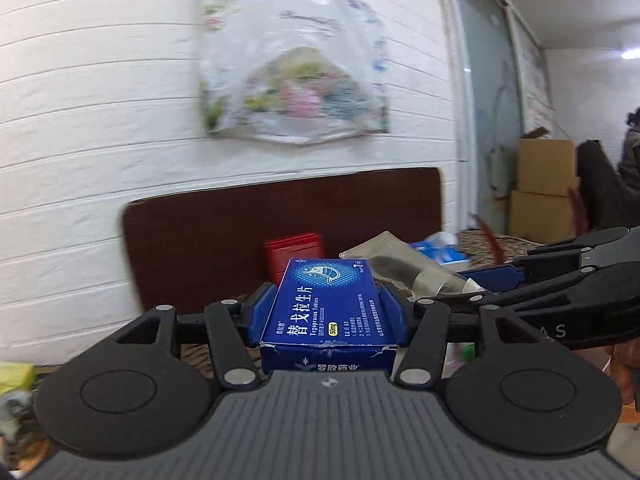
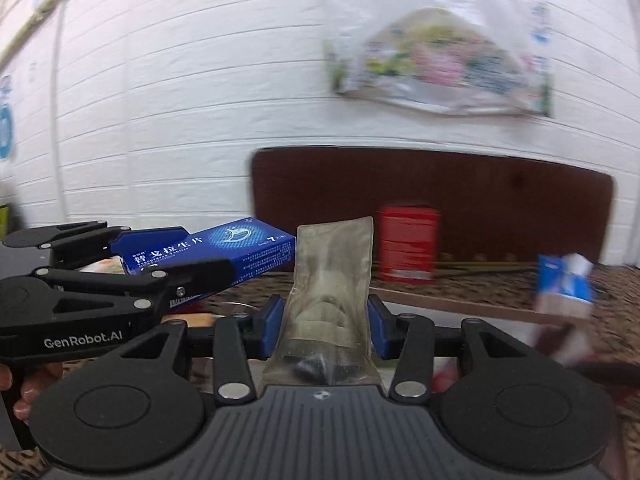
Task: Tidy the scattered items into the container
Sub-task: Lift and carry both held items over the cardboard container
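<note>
White brick-pattern wall (image 1: 100, 120) is filling most of both views, w/ a floral plastic bag (image 1: 294, 60) hanging on it and a dark brown board (image 1: 280, 220) leaning at its foot, straight ahead of both tools.

I'm holding the left tool (image 1: 326, 308) roughly level, and it's gripping a blue medicine box (image 1: 324, 308) across its width. Both blue pads are pressing on the box sides, jaws about half open. Box is lying flat between the fingers, printed face up, near end reaching back toward the cam.

I'm keeping the right tool (image 2: 328, 326) just beside it, to the right. It's pinching a clear plastic pouch (image 2: 334, 280) w/ something pale and greyish inside; pouch is standing up out of the jaws, top edge tilting slightly fwd. Jaws are narrower than the left ones, closed on the pouch.

From the right cam I'm seeing the left tool and its box coming in from the left side, box tip nearly touching the pouch edge. From the left cam the right tool is entering from the right, w/ the pouch beyond my box.

Ahead of the tools, past the held items, a red box (image 2: 408, 244) is standing against the board on a patterned desk (image 2: 624, 320). To the right of the right tool a blue-and-white pack (image 2: 564, 284) is showing, blurred. Cardboard boxes (image 1: 544, 188) are stacked far right of the left tool. I can't tell which thing is the container.
</note>
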Tool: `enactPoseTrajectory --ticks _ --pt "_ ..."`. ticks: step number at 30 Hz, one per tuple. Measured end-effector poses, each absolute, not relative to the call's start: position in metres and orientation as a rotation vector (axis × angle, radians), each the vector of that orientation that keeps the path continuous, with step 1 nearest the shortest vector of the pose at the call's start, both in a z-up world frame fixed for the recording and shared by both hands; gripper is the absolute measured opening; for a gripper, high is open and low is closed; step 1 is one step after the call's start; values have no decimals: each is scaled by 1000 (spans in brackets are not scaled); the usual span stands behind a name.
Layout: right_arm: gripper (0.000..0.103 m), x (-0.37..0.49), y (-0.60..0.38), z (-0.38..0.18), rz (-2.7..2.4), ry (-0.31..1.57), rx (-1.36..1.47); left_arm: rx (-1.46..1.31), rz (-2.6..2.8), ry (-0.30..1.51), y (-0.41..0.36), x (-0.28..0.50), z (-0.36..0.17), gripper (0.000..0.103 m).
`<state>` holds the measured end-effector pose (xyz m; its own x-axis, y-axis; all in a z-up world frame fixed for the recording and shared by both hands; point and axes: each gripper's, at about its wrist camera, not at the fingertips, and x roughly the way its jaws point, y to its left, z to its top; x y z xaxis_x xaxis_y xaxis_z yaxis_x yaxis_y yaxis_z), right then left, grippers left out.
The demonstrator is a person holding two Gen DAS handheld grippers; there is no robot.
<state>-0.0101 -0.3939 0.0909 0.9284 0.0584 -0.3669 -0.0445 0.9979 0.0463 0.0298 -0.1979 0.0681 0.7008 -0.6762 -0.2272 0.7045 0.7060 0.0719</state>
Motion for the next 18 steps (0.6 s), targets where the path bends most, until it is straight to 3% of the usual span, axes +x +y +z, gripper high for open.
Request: enactPoseTrajectory --ticks 6,12,15,17,18 --pt "43 -17 -445 62 -59 433 115 220 -843 275 -251 45 53 57" --pt "46 -15 -455 44 -79 441 158 293 -827 301 -255 41 44 57" --pt "50 -17 -455 44 -87 445 163 303 -800 308 -253 40 46 69" --pt "58 -21 -455 47 -104 423 163 273 -779 280 -246 37 48 85" --pt "64 -28 -455 48 -113 406 159 262 -775 263 -242 35 48 87"
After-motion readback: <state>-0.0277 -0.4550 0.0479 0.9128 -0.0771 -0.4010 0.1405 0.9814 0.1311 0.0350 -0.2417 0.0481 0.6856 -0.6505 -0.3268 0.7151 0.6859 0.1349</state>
